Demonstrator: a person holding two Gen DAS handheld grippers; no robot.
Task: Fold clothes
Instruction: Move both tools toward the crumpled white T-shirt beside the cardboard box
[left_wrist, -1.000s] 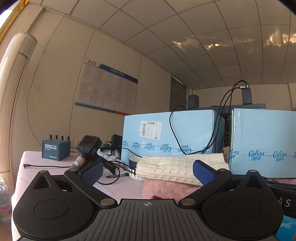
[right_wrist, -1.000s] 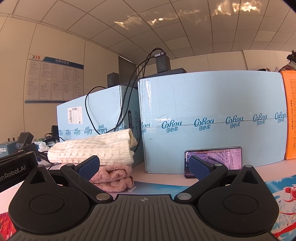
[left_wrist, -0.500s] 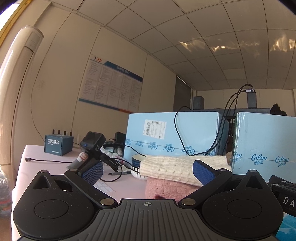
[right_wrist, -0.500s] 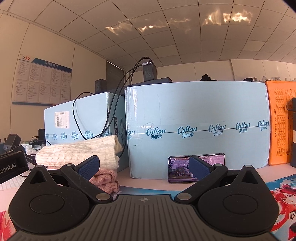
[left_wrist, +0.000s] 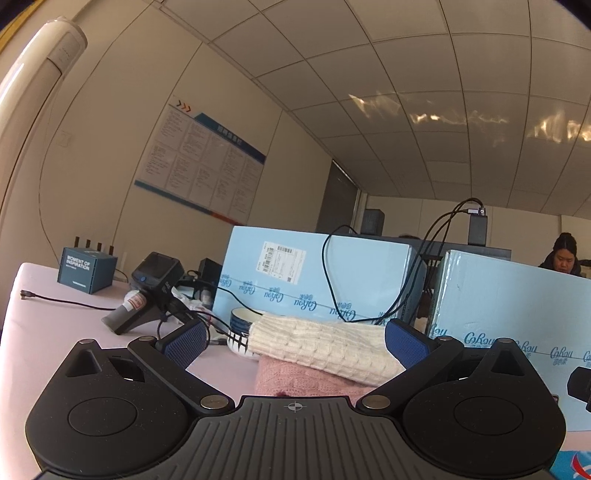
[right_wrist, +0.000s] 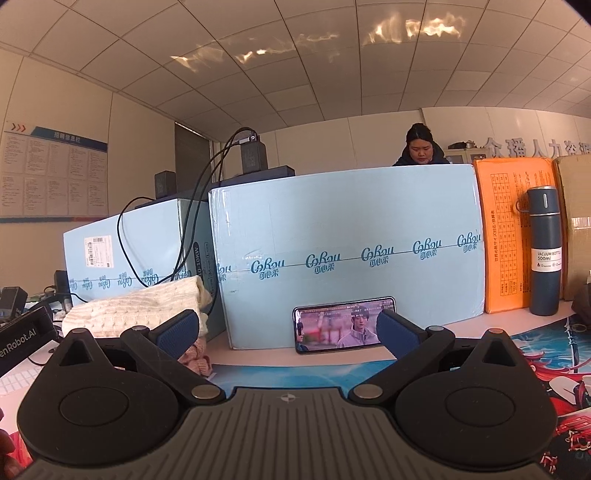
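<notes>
Your left gripper (left_wrist: 293, 343) stands wide open with nothing between its blue pads (left_wrist: 184, 341); it sits low in the frame, pointing at the clothes; the cream knitted sweater (left_wrist: 325, 347) lies folded in the middle of the left wrist view, resting on top of the pink knitted sweater (left_wrist: 295, 380), which shows just above the gripper body; both sit on the pale pink table (left_wrist: 55, 321); a blue-and-white bowl (left_wrist: 240, 325) stands just behind and to the left of the pile; further left lie a black handheld device (left_wrist: 147, 291) and a black cable (left_wrist: 66, 301), with a small dark blue box (left_wrist: 86, 269) near the left edge; light blue cartons (left_wrist: 317, 280) stand behind the pile.

Your right gripper (right_wrist: 286, 334) is also spread wide and holds nothing; in its view the cream sweater (right_wrist: 140, 306) sits at the left of centre, on the pink one (right_wrist: 195, 356), of which only a bit shows beside the left pad; the pile rests against the corner where the two light blue cartons (right_wrist: 351, 258) meet; a phone (right_wrist: 343, 325) with a lit screen leans against the nearer carton at centre; an orange package (right_wrist: 513, 236) and a dark blue bottle (right_wrist: 545, 251) stand at the right; a printed mat (right_wrist: 295, 373) covers the table in the lower part; a person (right_wrist: 421, 146) sits behind the carton, upper centre.
</notes>
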